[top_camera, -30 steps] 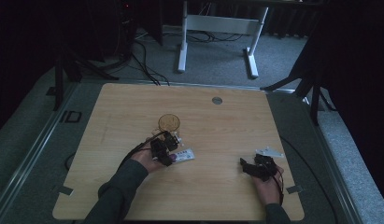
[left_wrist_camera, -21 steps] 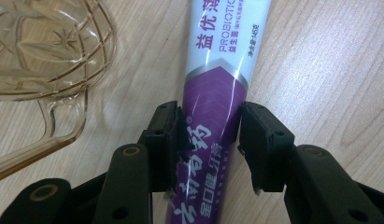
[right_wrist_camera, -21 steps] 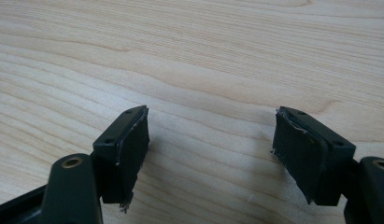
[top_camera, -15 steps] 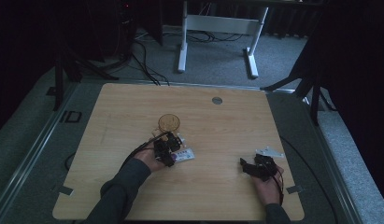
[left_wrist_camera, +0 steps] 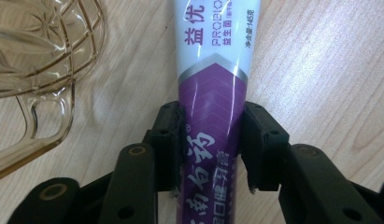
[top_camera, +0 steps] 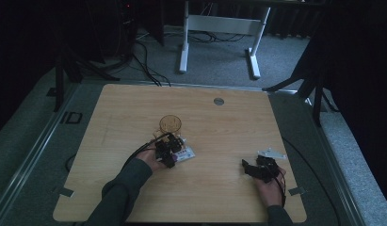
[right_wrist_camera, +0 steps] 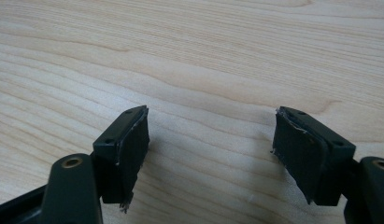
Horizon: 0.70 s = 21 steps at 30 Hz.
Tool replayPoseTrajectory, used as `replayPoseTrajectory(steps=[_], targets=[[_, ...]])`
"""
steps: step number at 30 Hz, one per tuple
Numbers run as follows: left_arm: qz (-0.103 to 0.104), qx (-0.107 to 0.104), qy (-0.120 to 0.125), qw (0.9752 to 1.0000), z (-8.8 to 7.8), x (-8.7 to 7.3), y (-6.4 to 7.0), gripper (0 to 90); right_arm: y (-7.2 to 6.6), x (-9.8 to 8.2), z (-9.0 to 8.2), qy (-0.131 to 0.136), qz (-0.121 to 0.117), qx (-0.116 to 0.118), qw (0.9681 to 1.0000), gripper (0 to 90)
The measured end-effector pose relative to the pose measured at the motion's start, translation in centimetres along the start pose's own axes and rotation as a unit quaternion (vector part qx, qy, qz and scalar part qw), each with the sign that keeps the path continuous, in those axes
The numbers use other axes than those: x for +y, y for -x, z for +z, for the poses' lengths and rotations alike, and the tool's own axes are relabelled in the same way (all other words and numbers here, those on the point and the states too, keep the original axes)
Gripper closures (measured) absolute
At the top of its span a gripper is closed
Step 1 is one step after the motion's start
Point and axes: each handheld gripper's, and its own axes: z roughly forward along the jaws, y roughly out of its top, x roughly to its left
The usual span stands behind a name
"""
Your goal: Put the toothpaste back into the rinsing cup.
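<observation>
On the pale wooden surface [top_camera: 219, 141] a purple and white toothpaste tube [left_wrist_camera: 213, 93] lies flat, a little left of the middle, with an amber glass cup [top_camera: 170, 124] standing just beyond it. In the high view the left gripper [top_camera: 168, 149] sits low over the tube, the person's left hand [top_camera: 149, 160] behind it and the sleeve running off toward the bottom edge. The left gripper view looks straight along the tube: the two black jaws have just been closing and now stand at either side of its purple part, their pads right against its edges, so the tube is pinched between them while it rests on the wood. The white half with its printed lettering runs away from the jaws, and the cup's cut-glass wall and its handle [left_wrist_camera: 45, 116] lie just beside the tube, apart from it. The right gripper [top_camera: 257, 168] rests well apart, near the right edge of the surface, held by the right hand [top_camera: 271, 188]. In the right gripper view [right_wrist_camera: 210, 154] its jaws stand wide, with bare wood grain between them
</observation>
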Motion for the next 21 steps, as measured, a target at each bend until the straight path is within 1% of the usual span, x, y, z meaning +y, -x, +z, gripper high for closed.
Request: replayPoseTrajectory(steps=[3, 4, 7, 16, 19, 21], targets=[[-0.006, -0.005, 0.006, 0.9999, -0.3, -0.1, -0.1, 66.5, 0.0, 0.0, 0.0, 0.0, 0.0, 0.0, 1.0, 26.9], [-0.005, -0.002, 0.006, 1.0, -0.4, -0.2, -0.2, 68.3, 0.0, 0.0, 0.0, 0.0, 0.0, 0.0, 1.0, 26.9], [-0.008, 0.005, 0.005, 0.9999, -0.5, -0.2, -0.1, 70.5, 0.0, 0.0, 0.0, 0.0, 0.0, 0.0, 1.0, 26.9], [-0.014, 0.006, -0.001, 0.9999, -0.7, -0.4, 0.0, 72.5, 0.0, 0.0, 0.0, 0.0, 0.0, 0.0, 1.0, 26.9], [-0.015, 0.007, 0.004, 0.9999, -1.0, -0.4, 0.0, 72.8, 0.0, 0.0, 0.0, 0.0, 0.0, 0.0, 1.0, 26.9], [-0.016, 0.007, 0.012, 0.9998, -1.3, -0.5, 0.1, 72.8, 0.0, 0.0, 0.0, 0.0, 0.0, 0.0, 1.0, 26.9]])
